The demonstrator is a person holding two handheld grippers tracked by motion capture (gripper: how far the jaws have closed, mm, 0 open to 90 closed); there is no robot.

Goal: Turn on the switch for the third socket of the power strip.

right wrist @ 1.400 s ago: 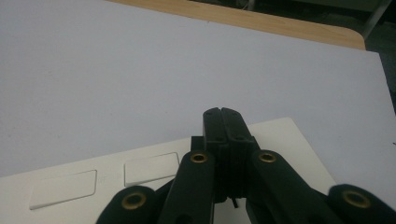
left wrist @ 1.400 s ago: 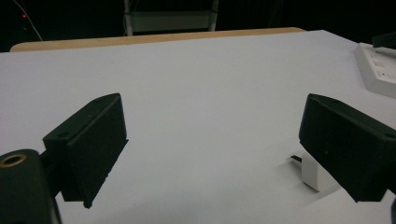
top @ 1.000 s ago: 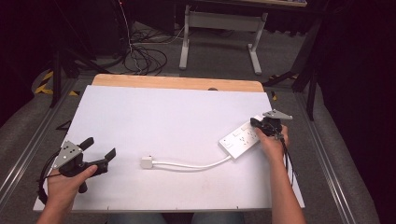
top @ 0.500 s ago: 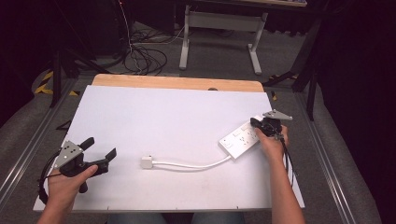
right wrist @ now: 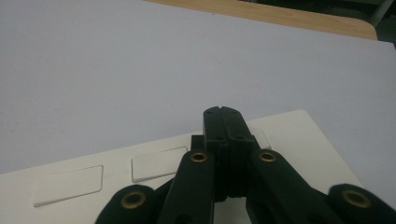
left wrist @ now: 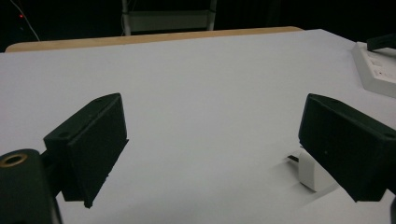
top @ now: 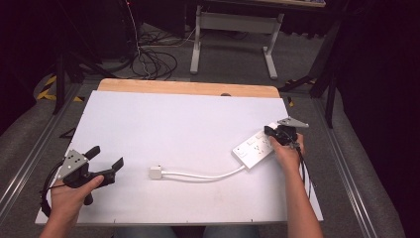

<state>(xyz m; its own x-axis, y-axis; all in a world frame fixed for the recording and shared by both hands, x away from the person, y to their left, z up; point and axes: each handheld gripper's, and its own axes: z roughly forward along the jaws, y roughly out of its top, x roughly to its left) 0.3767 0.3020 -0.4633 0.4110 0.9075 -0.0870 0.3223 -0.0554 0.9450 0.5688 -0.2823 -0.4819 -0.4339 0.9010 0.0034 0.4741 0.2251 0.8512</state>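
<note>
A white power strip (top: 253,148) lies at the right of the white table, its cord curving left to a white plug (top: 156,172). My right gripper (top: 271,133) rests on top of the strip's far end with its jaws shut together, nothing between them; in the right gripper view the closed tips (right wrist: 227,116) sit over the strip (right wrist: 93,182). My left gripper (top: 105,157) is at the front left, jaws wide open and empty, pointing toward the plug. The plug (left wrist: 312,171) peeks out beside the right jaw in the left gripper view.
The white tabletop (top: 178,124) has a wooden strip (top: 188,88) along its far edge. Behind the table are a desk frame (top: 233,34) and loose cables (top: 153,59) on the floor. Metal rails run along both sides of the table.
</note>
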